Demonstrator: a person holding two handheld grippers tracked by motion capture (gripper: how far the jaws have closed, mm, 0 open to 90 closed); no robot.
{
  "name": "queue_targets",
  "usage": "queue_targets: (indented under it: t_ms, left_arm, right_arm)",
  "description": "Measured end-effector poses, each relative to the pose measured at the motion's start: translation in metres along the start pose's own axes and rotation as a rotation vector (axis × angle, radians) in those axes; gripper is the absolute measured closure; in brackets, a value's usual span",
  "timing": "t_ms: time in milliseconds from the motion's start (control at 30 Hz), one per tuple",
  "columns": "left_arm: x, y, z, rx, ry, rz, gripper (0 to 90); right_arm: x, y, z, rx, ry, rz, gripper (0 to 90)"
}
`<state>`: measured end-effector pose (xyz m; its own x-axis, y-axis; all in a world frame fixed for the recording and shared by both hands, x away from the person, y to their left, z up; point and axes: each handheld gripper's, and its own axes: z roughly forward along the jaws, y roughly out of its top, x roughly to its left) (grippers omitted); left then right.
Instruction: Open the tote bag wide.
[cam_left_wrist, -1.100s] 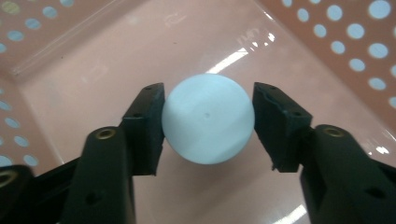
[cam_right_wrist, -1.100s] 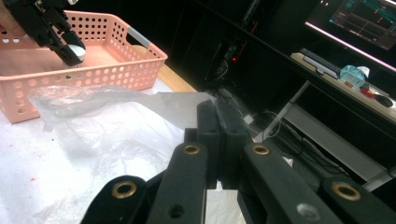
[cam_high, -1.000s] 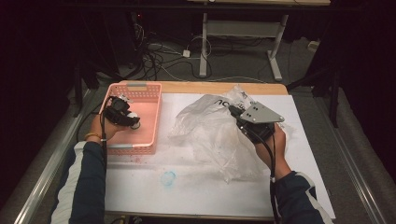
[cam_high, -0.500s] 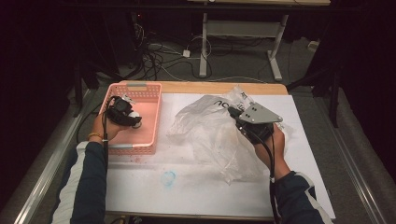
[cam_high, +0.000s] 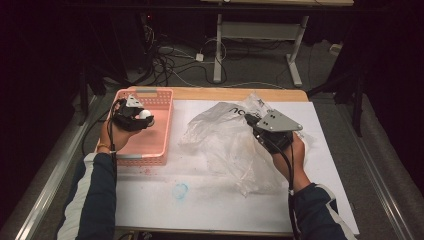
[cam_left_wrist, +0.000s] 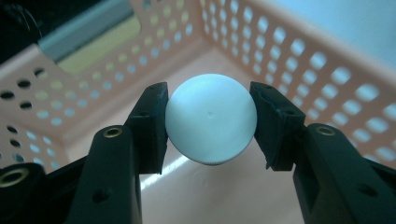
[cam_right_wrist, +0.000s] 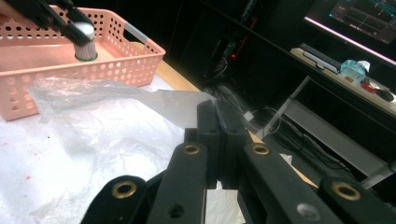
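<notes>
You are holding a small white round-capped jar (cam_left_wrist: 210, 119) upright over the pink perforated plastic basket (cam_high: 162, 107).
Your left gripper (cam_left_wrist: 208, 122) fingers are pinching its cap half-spread, its axis standing vertical; your right gripper (cam_right_wrist: 218, 140) fingers are pressing together on the clear crinkled plastic bag (cam_high: 225, 145) on the worktop (cam_high: 200, 200).

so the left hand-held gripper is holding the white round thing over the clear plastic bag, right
Not quite. The left hand-held gripper holds the white round thing over the pink basket, not the clear plastic bag. The left gripper view shows the basket's perforated walls around it.
</notes>
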<state>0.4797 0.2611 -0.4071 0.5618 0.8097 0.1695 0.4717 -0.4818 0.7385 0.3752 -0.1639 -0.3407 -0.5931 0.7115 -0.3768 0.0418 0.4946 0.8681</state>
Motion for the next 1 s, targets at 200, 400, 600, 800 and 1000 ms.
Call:
queue_targets:
  t_ms: [200,400,600,800,1000]
  left_arm:
    - [-0.023,0.013,-0.015,-0.114,-0.038,0.033,48.5]
    - [-0.051,0.030,-0.022,-0.190,-0.104,0.078,48.5]
    - [-0.086,0.049,-0.035,-0.293,-0.156,0.138,48.4]
    - [-0.130,0.063,-0.055,-0.388,-0.218,0.238,48.4]
    - [-0.170,0.070,-0.065,-0.421,-0.308,0.333,48.4]
  right_arm:
    - [-0.005,-0.003,0.001,0.001,-0.031,0.010,90.0]
    - [-0.011,-0.007,0.004,0.017,-0.051,0.030,90.0]
    - [-0.021,-0.013,0.008,0.024,-0.089,0.038,90.0]
    - [-0.027,-0.007,0.008,0.003,-0.120,0.041,90.0]
    - [-0.035,-0.002,0.004,-0.024,-0.153,0.057,90.0]
